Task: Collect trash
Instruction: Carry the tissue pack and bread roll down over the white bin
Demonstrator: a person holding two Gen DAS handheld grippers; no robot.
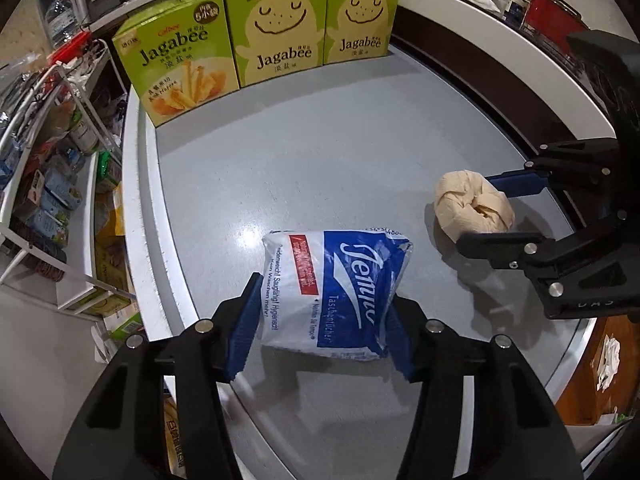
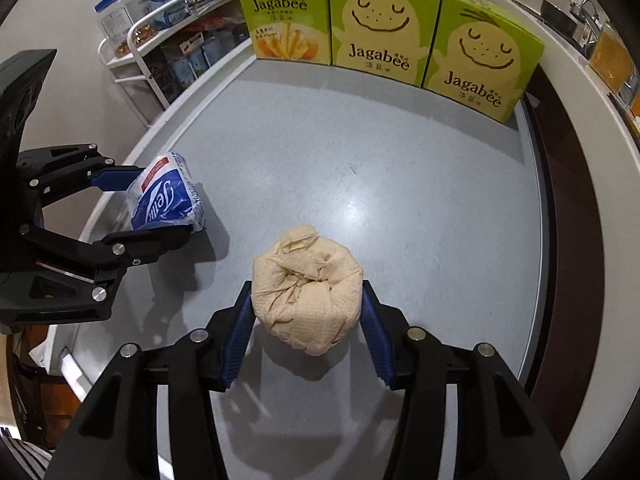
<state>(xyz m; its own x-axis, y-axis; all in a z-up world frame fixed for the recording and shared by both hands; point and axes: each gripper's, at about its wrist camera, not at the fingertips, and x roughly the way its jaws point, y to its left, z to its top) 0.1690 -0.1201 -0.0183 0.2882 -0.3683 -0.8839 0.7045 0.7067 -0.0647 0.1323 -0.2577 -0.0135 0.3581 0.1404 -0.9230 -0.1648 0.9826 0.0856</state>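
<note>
Behind the grey countertop point(image 2: 400, 184), snack boxes point(image 2: 384, 20) stand.

"Jagabee" is printed on three green boxes point(image 1: 256, 36) at the frame's top; "Tempo Taschentücher" is read on the tissue pack point(image 1: 332, 292).

The left gripper point(image 1: 320, 316) is closed on a blue and white Tempo tissue pack point(image 1: 334, 292), blue pads pressed against both its sides, the pack tilted above the grey table point(image 1: 320, 152). To the right of the pack, the right gripper point(image 1: 480, 208) brackets a crumpled beige paper towel ball point(image 1: 472, 204), fingers touching it on two sides. Beyond the pack, three green Jagabee boxes point(image 1: 276, 28) stand upright in a row at the table's far edge. Left of the table, a white wire rack point(image 1: 52, 152) holds packaged goods.
</note>
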